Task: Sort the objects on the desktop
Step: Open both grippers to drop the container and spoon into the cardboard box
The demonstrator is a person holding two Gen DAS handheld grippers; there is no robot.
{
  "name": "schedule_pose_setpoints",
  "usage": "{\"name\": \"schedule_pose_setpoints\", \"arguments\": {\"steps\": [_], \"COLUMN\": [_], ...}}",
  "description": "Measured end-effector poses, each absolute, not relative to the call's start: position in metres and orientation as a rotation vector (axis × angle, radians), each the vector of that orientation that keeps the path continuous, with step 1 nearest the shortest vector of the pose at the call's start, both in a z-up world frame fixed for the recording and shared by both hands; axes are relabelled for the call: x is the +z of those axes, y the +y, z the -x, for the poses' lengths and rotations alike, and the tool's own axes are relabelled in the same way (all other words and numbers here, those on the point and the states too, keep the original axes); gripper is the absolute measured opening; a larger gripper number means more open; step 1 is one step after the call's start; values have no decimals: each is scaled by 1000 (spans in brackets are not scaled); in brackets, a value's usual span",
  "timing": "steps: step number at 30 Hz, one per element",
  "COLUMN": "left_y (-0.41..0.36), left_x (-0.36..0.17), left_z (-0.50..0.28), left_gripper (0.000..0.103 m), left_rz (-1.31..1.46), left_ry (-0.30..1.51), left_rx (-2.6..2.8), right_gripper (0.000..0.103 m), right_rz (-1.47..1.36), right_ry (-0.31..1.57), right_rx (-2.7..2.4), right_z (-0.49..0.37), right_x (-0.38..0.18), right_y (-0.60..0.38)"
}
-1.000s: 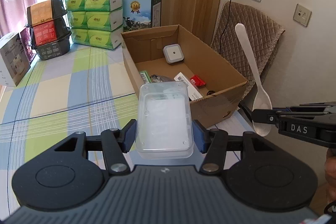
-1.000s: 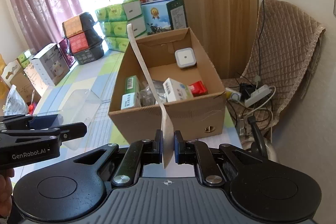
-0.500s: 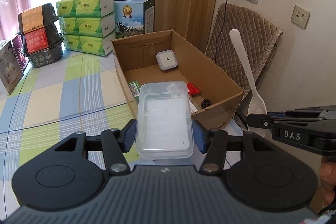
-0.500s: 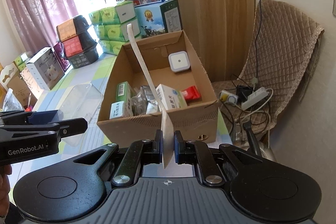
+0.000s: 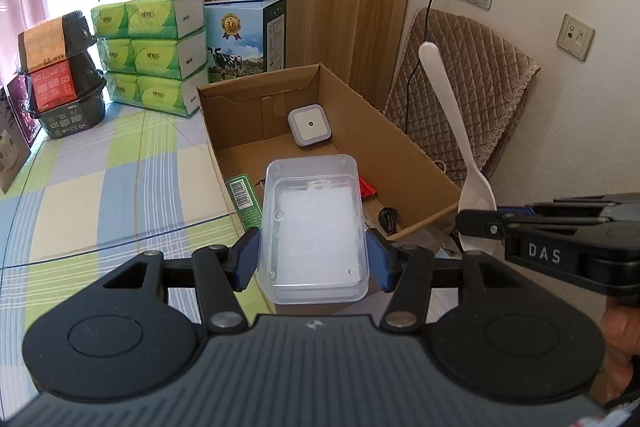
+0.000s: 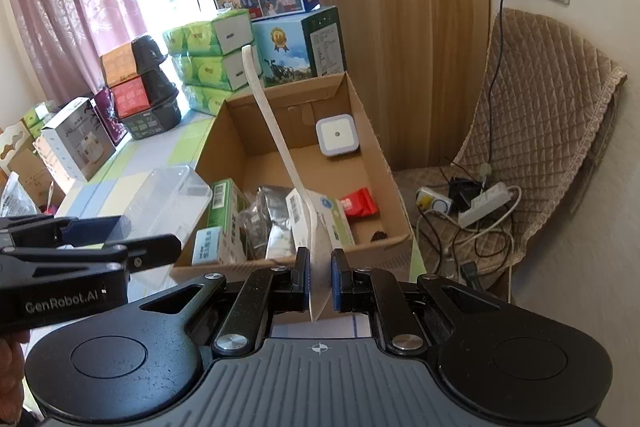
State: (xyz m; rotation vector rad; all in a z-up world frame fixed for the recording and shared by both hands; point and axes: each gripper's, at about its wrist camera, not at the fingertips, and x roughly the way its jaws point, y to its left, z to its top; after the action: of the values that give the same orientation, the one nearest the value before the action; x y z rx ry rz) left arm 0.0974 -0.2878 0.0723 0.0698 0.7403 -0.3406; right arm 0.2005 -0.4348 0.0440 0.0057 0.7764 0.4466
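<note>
We clamp left gripper on clear container, long axis toward cardboard box | right gripper pinches white spoon, handle up over box

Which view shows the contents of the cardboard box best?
The right wrist view: the box lies open, showing a night light, green carton, foil pouch and red packet. In the left wrist view, the clear tub hides most.
</note>
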Motion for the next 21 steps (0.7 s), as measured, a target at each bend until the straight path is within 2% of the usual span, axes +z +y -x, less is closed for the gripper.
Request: {"name": "schedule_pose_setpoints", "arguments": {"steps": [21], "left_y": [-293], "left_x": [67], "left_z": [-157], "left_gripper": [51], "left_rz": [-48], "left_ry": [751], "left_rx": [-346], "right_gripper": [7], "right_rz": [44], "right_ry": [764], "right_rx": [445], "right_z": [-261], "right_x": [49], "right_y": [-417]}}
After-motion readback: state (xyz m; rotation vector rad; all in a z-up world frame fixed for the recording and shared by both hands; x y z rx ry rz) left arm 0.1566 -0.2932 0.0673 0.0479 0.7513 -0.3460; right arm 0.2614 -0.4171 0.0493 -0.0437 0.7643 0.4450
